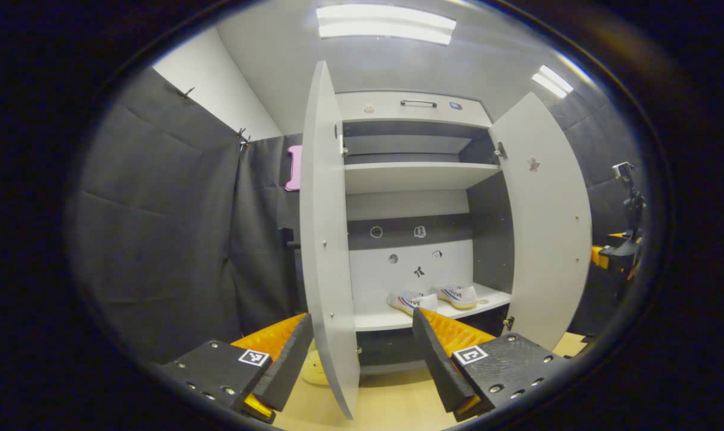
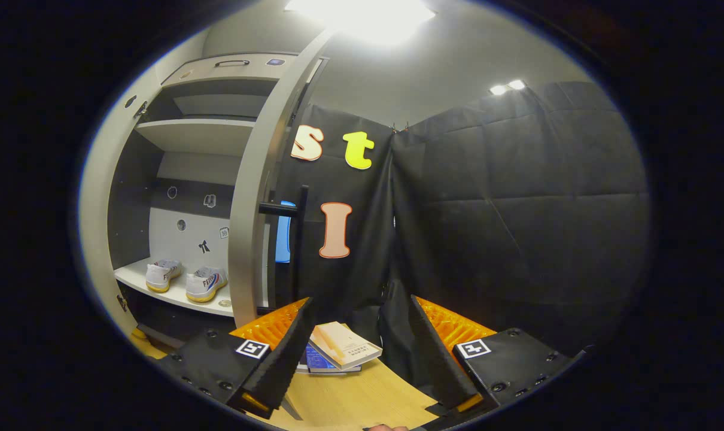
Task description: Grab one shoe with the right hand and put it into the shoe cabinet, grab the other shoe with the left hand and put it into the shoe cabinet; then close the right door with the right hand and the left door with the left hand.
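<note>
I'm seeing both white sneakers (image 1: 434, 297) sitting in the grey two-door shoe cabinet (image 1: 419, 179); left gripper (image 1: 362, 359) and right gripper (image 2: 357, 353) are gaping wide, empty.

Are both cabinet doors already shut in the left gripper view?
No: the left door and right door both stand open, with two shoes on the lower shelf.

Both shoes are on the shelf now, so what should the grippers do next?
Probably swing the right gripper, open and empty, toward the open grey right cabinet door and push it shut. Both white sneakers already sit on the white lower shelf, and both doors stand open.
</note>
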{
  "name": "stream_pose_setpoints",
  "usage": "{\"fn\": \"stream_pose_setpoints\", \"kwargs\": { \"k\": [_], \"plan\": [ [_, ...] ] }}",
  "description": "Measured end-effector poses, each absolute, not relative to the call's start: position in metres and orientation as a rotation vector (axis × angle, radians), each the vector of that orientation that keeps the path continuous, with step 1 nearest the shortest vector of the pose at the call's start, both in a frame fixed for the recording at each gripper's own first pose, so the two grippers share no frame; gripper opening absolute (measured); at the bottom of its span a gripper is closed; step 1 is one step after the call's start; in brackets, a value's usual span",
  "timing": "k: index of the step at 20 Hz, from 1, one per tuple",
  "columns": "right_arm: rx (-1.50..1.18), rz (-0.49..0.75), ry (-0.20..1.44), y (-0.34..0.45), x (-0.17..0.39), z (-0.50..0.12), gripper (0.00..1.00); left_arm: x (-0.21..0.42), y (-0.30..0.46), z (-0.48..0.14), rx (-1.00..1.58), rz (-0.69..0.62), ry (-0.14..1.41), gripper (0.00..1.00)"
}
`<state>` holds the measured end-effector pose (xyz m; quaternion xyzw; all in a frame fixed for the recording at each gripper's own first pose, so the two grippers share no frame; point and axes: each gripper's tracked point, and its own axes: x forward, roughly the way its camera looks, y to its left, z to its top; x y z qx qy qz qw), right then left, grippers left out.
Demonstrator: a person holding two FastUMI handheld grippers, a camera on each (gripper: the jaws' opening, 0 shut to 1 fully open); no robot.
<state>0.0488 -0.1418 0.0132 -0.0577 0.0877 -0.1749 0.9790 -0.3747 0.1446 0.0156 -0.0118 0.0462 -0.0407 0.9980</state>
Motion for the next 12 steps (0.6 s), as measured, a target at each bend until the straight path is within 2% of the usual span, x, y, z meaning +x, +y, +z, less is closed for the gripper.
{"fn": "stream_pose_setpoints", "kwargs": {
  "k": [1, 2, 3, 5, 7, 10, 11, 12],
  "plan": [
    [-0.126, -0.353, 0.166, -0.141, 0.048, 0.015, 0.91, -0.375, 0.151, 0.014, -0.025, -0.068, 0.095, 0.95],
    [-0.134, -0.339, 0.165, -0.138, 0.048, 0.015, 0.89, -0.376, 0.158, 0.014, -0.026, -0.055, 0.097, 0.94],
    [-0.117, -0.323, 0.166, -0.133, 0.047, 0.016, 0.93, -0.377, 0.164, 0.014, -0.026, -0.045, 0.098, 0.95],
    [-0.078, -0.3, 0.172, -0.129, 0.047, 0.016, 0.89, -0.377, 0.174, 0.016, -0.023, -0.026, 0.097, 0.94],
    [-0.07, -0.297, 0.174, -0.126, 0.047, 0.013, 0.92, -0.378, 0.181, 0.016, -0.024, -0.011, 0.094, 0.95],
    [-0.07, -0.264, 0.172, -0.112, 0.045, 0.015, 0.92, -0.378, 0.184, 0.013, -0.035, -0.002, 0.094, 0.95],
    [-0.067, -0.243, 0.17, -0.104, 0.044, 0.016, 0.89, -0.379, 0.185, 0.012, -0.039, 0.001, 0.095, 0.95],
    [-0.065, -0.223, 0.165, -0.097, 0.043, 0.015, 0.92, -0.378, 0.185, 0.011, -0.043, 0.001, 0.097, 0.95]
  ]
}}
